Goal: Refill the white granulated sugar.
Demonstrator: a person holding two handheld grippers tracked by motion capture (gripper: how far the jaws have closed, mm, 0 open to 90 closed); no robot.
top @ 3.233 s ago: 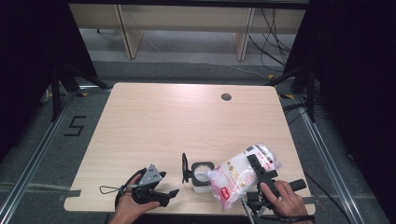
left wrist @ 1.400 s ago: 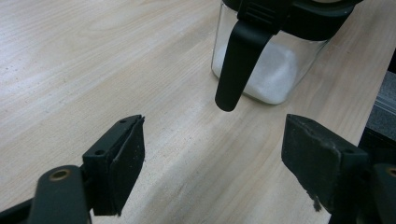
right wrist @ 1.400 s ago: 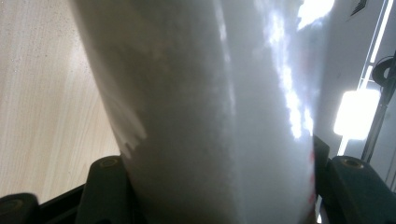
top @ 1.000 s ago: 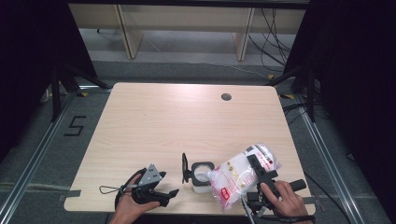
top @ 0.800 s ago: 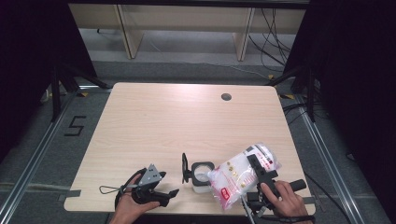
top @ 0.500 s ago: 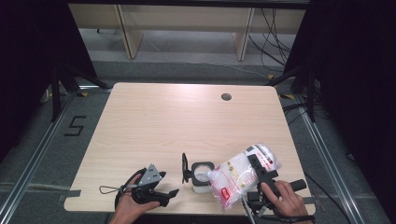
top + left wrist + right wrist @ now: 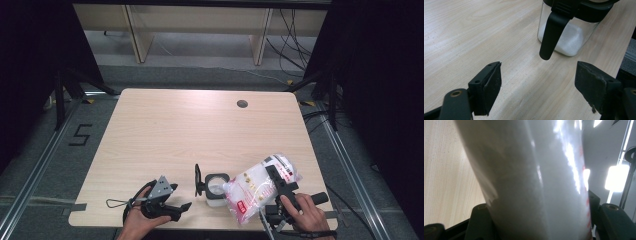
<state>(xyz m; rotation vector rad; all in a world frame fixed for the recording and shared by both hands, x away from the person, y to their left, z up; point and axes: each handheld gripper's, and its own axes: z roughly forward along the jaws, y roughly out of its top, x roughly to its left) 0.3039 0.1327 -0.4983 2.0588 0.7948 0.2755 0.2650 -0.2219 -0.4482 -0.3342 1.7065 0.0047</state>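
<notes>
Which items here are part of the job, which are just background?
In the job:
- right gripper, shut on the plastic bag of white granules
- glass jar, lid open
- left gripper, open beside the jar

Background:
- table
- grommet hole

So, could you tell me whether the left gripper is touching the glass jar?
Apart. The left gripper view shows the left gripper open, with bare table between its jaws and the glass jar.

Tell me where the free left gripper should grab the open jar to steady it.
Grip the jar's clear glass body below the black collar, coming in level from the left gripper's side. Flat walls suit the open jaws; avoid the hanging lid.
</notes>
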